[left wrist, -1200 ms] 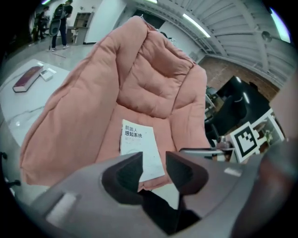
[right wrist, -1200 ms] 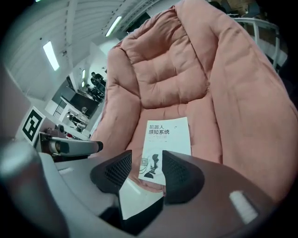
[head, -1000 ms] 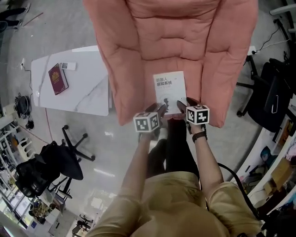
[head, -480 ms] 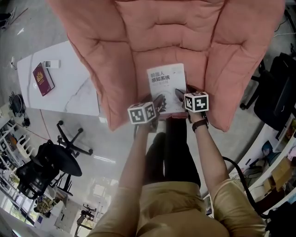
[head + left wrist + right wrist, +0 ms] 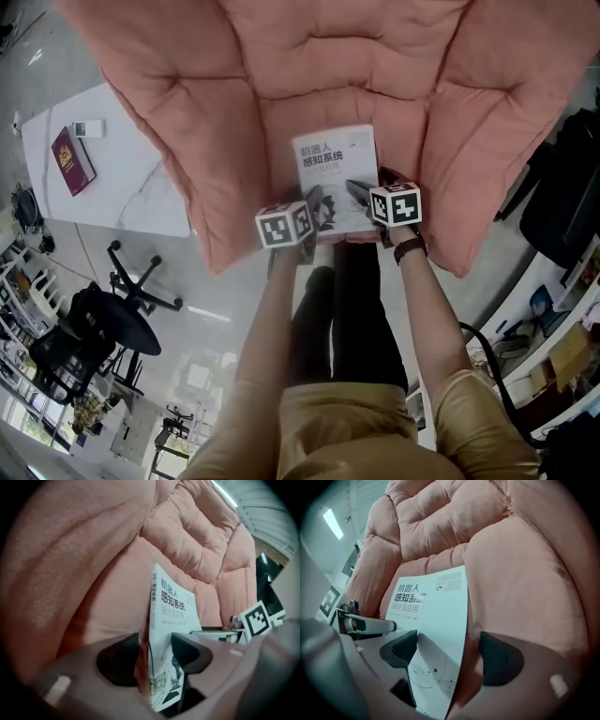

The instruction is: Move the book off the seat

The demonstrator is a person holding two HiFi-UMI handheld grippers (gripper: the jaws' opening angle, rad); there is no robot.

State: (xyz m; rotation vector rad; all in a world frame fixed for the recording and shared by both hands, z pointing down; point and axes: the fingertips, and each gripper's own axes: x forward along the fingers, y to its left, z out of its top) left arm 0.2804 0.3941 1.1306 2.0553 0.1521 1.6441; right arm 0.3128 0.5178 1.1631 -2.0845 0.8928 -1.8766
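Observation:
A white book (image 5: 337, 173) with dark print lies on the pink armchair's seat (image 5: 272, 103), near its front edge. My left gripper (image 5: 314, 203) is at the book's near left corner. In the left gripper view the book (image 5: 174, 609) stands between the jaws, which are closing, one pad on the cover and the other against the underside at the cushion; left gripper (image 5: 154, 657). My right gripper (image 5: 360, 193) is at the near right corner. Its jaws are opening: the book's edge (image 5: 433, 604) runs between them, and the right pad stands well off it; right gripper (image 5: 450, 657).
A white marble-look table (image 5: 131, 192) stands left of the armchair with a dark red booklet (image 5: 72, 161) and a small white item (image 5: 87, 128) on it. A black office chair (image 5: 89, 337) is at lower left, another dark chair (image 5: 562, 187) at right. The armchair's padded arms flank the seat.
Both grippers have slid farther onto the book's near edge. The right jaws have spread wider. The head view has shifted, so the armchair fills more of the picture.

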